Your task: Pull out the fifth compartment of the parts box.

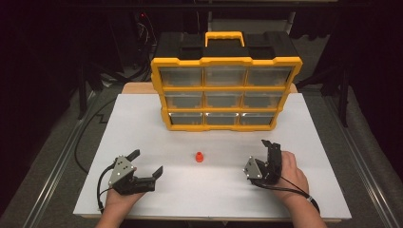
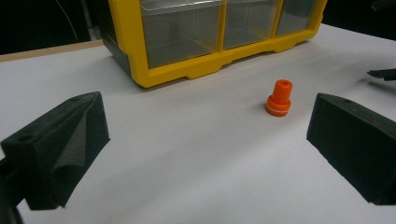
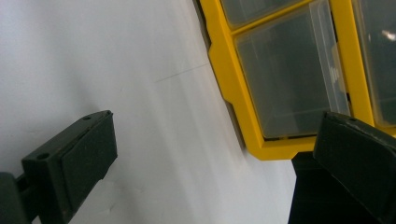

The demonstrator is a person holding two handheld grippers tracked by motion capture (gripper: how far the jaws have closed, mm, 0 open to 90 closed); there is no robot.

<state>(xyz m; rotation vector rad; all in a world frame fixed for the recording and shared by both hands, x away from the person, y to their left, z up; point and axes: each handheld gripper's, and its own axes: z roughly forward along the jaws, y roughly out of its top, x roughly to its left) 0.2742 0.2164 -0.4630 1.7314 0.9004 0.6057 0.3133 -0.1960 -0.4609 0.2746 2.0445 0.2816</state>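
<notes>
A small orange stepped plug (image 1: 199, 156) stands upright on the white table (image 1: 142, 123), between my two grippers. Behind it is a yellow and black organizer (image 1: 226, 61) with clear drawers, all closed. My left gripper (image 1: 147, 162) rests low at the near left, open and empty, aimed toward the plug. In the left gripper view the plug (image 2: 279, 98) sits ahead and right of centre, beyond the wide-open gripper (image 2: 208, 116). My right gripper (image 1: 270, 145) is at the near right, rolled on its side and open. Its own view shows the open gripper (image 3: 215, 140) facing the organizer's corner (image 3: 233, 93).
The organizer's yellow base (image 2: 187, 70) stands a short way behind the plug. The tip of the other gripper (image 2: 383, 73) shows at the right edge of the left gripper view. Dark floor, rails and cables surround the table. Bare table lies around the plug.
</notes>
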